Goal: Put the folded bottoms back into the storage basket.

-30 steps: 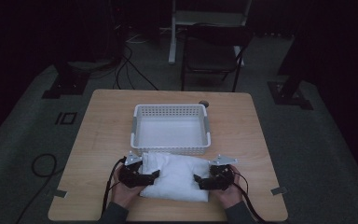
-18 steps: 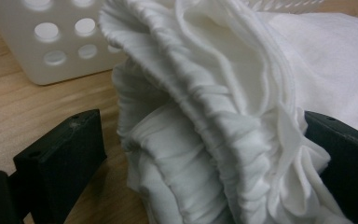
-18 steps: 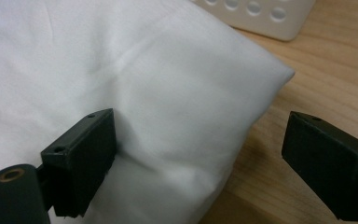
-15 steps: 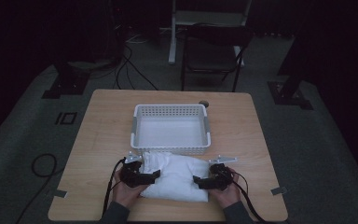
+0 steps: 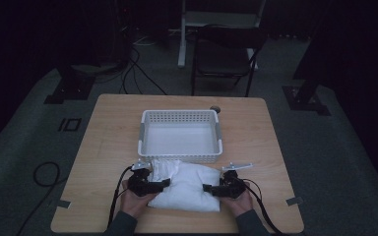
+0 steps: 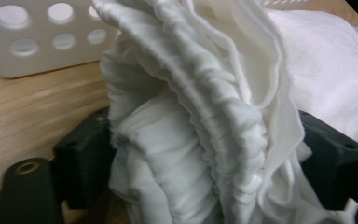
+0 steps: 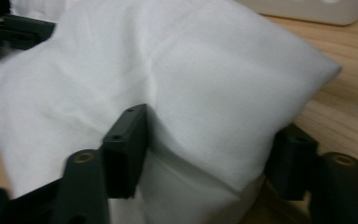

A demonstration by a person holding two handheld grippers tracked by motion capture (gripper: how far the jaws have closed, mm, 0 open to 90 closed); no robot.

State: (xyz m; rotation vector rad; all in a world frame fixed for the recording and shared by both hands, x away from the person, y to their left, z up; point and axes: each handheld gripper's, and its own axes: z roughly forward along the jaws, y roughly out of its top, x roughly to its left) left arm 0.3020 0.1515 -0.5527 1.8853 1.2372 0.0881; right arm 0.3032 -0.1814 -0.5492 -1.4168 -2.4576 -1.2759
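On the worktop (image 5: pixel 103 147), both claws, just closing, are clenching the white pillow (image 5: pixel 187 184); the left claw (image 5: pixel 158 185) is pinching loose fabric that may slip, while the right claw (image 5: pixel 210 188) is squeezing a corner.

We see a soft, matt white cloth pillow (image 5: pixel 187 187), a perforated glossy plastic basket (image 5: pixel 179 155), and a smooth wood-grain table (image 5: pixel 108 132).

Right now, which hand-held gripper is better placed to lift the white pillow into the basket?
Neither alone: the left hand-held gripper and right hand-held gripper each pinch one end of the soft white fabric pillow, beside the white perforated plastic basket.
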